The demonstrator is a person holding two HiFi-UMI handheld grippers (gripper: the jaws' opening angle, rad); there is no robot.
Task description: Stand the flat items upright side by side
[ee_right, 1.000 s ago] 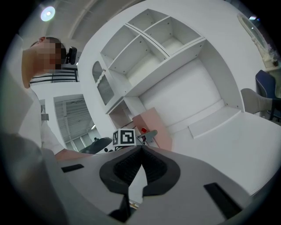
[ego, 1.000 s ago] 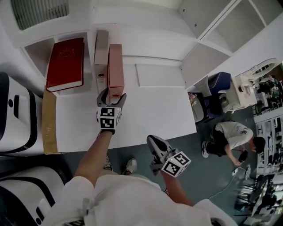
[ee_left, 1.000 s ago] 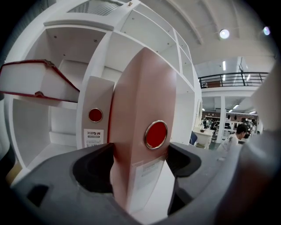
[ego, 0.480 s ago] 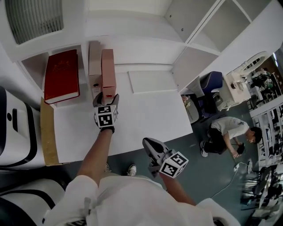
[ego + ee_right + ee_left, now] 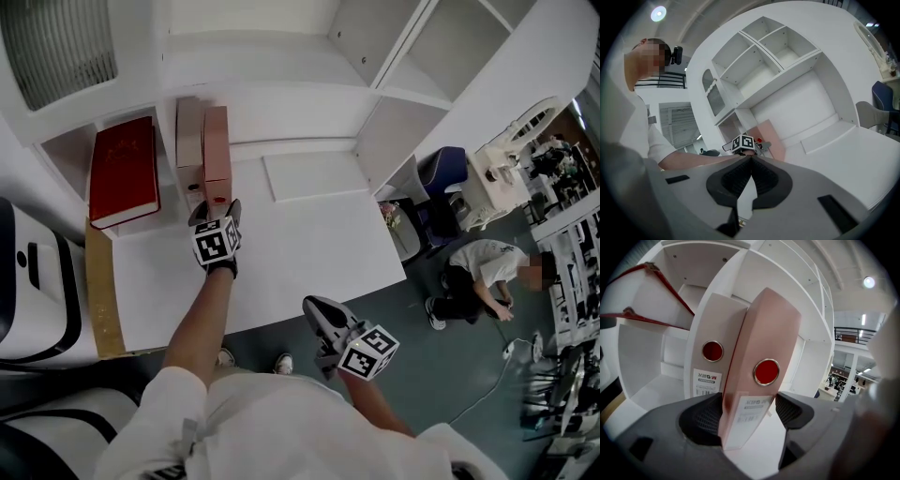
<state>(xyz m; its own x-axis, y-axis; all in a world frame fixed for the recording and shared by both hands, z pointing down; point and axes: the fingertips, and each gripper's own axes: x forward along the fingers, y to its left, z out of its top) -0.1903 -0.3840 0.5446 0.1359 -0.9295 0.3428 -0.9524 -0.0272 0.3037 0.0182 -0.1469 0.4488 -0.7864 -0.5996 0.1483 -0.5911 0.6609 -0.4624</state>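
Note:
A pink binder (image 5: pixel 217 150) stands upright on the white desk (image 5: pixel 309 234), side by side with a beige binder (image 5: pixel 190 141) at the shelf's mouth. My left gripper (image 5: pixel 214 204) is shut on the pink binder's spine end. In the left gripper view the pink binder (image 5: pixel 764 348) sits between the pads near its label, leaning slightly toward the beige binder (image 5: pixel 715 329). A red book (image 5: pixel 123 169) stands in the compartment to the left. My right gripper (image 5: pixel 315 307) hangs off the desk's front edge, shut with nothing in it; in the right gripper view its jaws (image 5: pixel 750 159) meet.
White shelf compartments (image 5: pixel 412 56) rise behind and to the right of the desk. A brown cardboard strip (image 5: pixel 98 281) lies along the desk's left edge. A blue chair (image 5: pixel 450 183) and a crouching person (image 5: pixel 478 281) are on the floor at the right.
My left gripper has pushed the pink binder away from me, deeper toward the shelf, so it now stands level with the beige binder. The right gripper has stayed put.

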